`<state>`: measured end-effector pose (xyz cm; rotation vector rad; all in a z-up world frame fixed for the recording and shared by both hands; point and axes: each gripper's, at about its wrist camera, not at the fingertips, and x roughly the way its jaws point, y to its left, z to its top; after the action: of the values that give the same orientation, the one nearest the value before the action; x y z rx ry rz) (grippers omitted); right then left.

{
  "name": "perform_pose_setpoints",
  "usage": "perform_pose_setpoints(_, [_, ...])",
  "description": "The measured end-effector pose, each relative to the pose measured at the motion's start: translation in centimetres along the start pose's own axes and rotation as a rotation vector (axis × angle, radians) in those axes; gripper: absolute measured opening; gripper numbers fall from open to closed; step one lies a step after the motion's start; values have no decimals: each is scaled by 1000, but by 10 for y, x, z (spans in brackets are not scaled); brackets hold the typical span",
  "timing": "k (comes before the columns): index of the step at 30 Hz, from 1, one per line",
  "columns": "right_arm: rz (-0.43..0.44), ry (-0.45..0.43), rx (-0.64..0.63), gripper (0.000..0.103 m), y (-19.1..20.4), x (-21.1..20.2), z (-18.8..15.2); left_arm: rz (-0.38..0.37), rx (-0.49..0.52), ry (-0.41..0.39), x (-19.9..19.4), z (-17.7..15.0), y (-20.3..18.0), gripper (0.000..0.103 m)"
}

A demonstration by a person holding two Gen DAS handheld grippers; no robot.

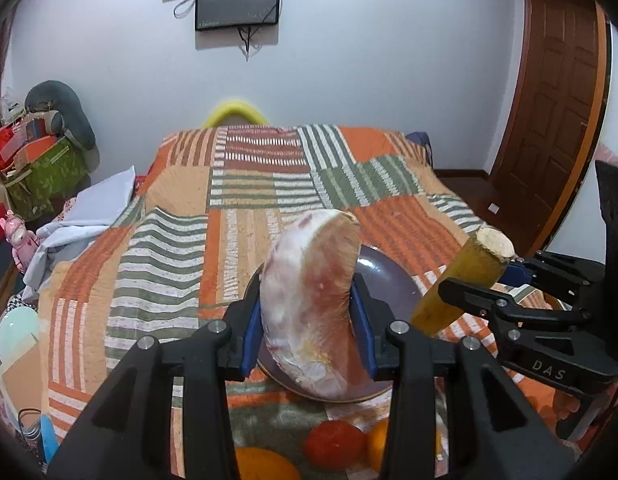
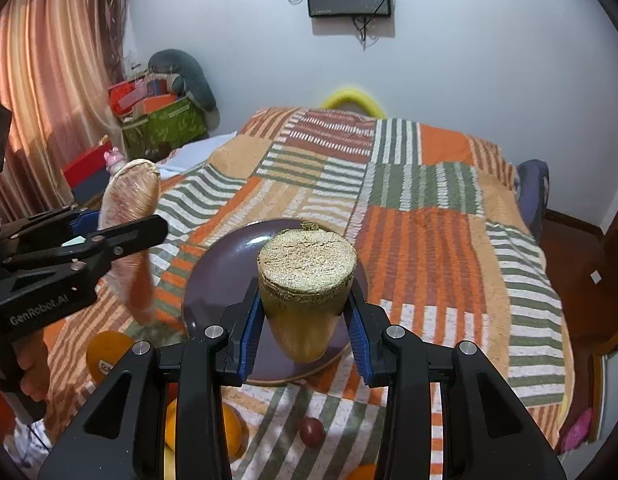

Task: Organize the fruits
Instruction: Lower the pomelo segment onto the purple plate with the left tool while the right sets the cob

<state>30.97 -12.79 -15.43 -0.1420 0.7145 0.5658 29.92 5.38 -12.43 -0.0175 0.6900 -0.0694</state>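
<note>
The left gripper (image 1: 309,320) has its jaws closed on a peeled pomelo segment (image 1: 313,300), which stands up between them above the purple plate (image 1: 385,276). The right gripper (image 2: 305,312) has its jaws closed on a yellow sugarcane piece (image 2: 305,292), cut end up. Only the right wrist view shows a small dark fruit (image 2: 311,431) on the bed (image 2: 429,240); only the left wrist view shows a red fruit (image 1: 335,444).

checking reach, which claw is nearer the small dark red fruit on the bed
Right. The fruit lies just below the right claw; the left claw is off to the side, holding a pomelo wedge.
</note>
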Motion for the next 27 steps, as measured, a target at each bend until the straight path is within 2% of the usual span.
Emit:
perform_pose_setpoints(4, [10,35,-8,36,1,17,1,-6,-8,60,24,-1,5,34])
perform_pose_setpoints(5, [14,43,-9,36,1,21,1,-6,-11,73,31,-2,7,30])
perform_pose_setpoints(6, [21,51,-10,36,1,25,2,-4,-11,79,35,-2,8,22])
perform_pose_setpoints(7, [25,58,-11,36,0,29,2,-5,-9,87,39,-2,10,20])
perform_pose_setpoints(15, [42,77,-11,36,0,51,11,-34,-23,108,58,3,20,20])
perform_pose_setpoints(19, [51,76,-3,36,-2,61,19,-22,-37,97,58,3,28,20])
perform_pose_setpoints(23, [52,87,3,36,-1,73,26,-5,-46,97,56,2,38,23])
perform_pose_setpoints(25, [54,109,5,36,0,82,28,2,-55,101,57,1,41,34])
perform_pose_setpoints(27, [48,125,2,36,1,89,28,11,-62,102,57,0,45,40])
